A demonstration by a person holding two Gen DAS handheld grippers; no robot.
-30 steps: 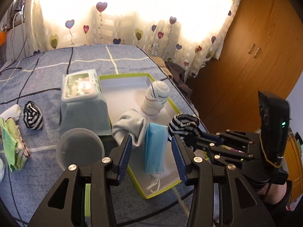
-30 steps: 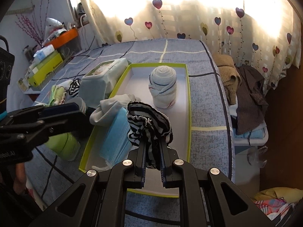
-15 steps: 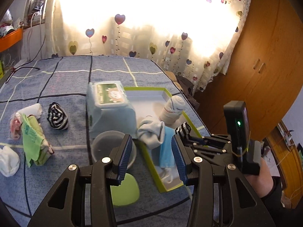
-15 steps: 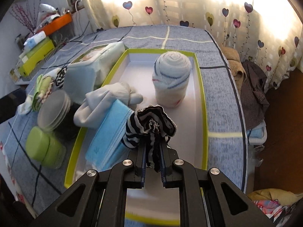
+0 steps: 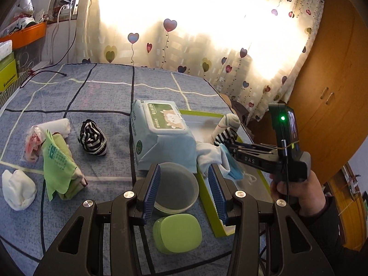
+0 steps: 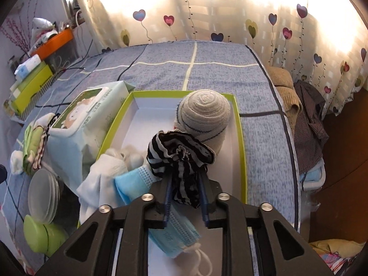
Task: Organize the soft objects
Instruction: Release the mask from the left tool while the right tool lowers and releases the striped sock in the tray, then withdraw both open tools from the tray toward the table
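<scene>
right gripper [image 6: 185,191] jaws clamped on a black/white striped sock [image 6: 181,158], lower centre of the right wrist frame, held over the near half of the green-rimmed tray [image 6: 240,138]; sock bunches out above the fingertips

in the tray: rolled beige sock [image 6: 204,117] standing on end just behind the striped one, can't tell if they touch; blue face mask [image 6: 138,181] on edge under the left finger, ear loops trailing at bottom centre; pale white sock [image 6: 103,179] draped over the tray's left rim beside the mask

left gripper [image 5: 185,193] jaws apart, nothing between them, bottom centre of the left wrist frame, above a frosted round lid [image 5: 177,187] and a green lidded container [image 5: 178,232] on the blue bedspread [image 5: 92,92]

left wrist view, right side: right gripper [image 5: 232,143] with the striped sock [image 5: 225,136] at its tip, over the tray [image 5: 208,188], person's hand [image 5: 296,188] on the grip

wet wipes pack [image 5: 161,135] mid-frame, touching the tray's left edge

loose on the bedspread, left half of that frame: second striped sock [image 5: 92,141], green cloth bundle [image 5: 59,170], white roll [image 5: 57,126] just behind it, white sock [image 5: 18,189] at far left edge; all well apart from the tray

right wrist view, right edge: brown and dark clothes [image 6: 299,105] piled off the bed's side
</scene>
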